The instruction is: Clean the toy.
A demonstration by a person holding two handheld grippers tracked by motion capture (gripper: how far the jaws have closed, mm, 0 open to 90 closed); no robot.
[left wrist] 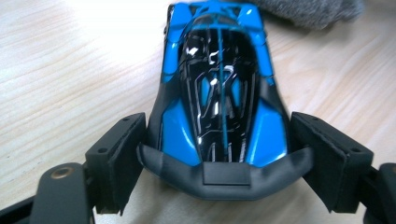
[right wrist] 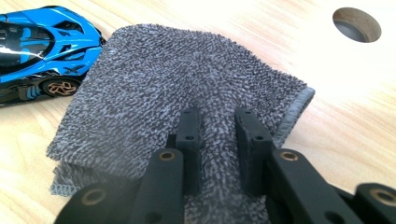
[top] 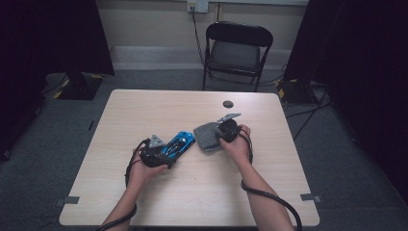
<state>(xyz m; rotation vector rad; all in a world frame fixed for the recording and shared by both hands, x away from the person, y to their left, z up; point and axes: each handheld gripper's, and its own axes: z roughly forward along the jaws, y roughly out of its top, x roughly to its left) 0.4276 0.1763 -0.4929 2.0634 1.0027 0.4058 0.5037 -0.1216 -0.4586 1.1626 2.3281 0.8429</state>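
While bracing blue toy car (top: 179,143) for wiping, brackets its tail with left gripper (left wrist: 219,130) spread wide, actual pressure unclear; pinches grey cloth (right wrist: 187,70) fold in nearly closed right gripper (right wrist: 217,116).

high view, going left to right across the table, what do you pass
left gripper → blue toy car → grey cloth → right gripper, its jaws shut on the cloth

Blk folding chair (top: 238,50) behind table, grey carpet (top: 337,144), dark curtains (top: 53,33).
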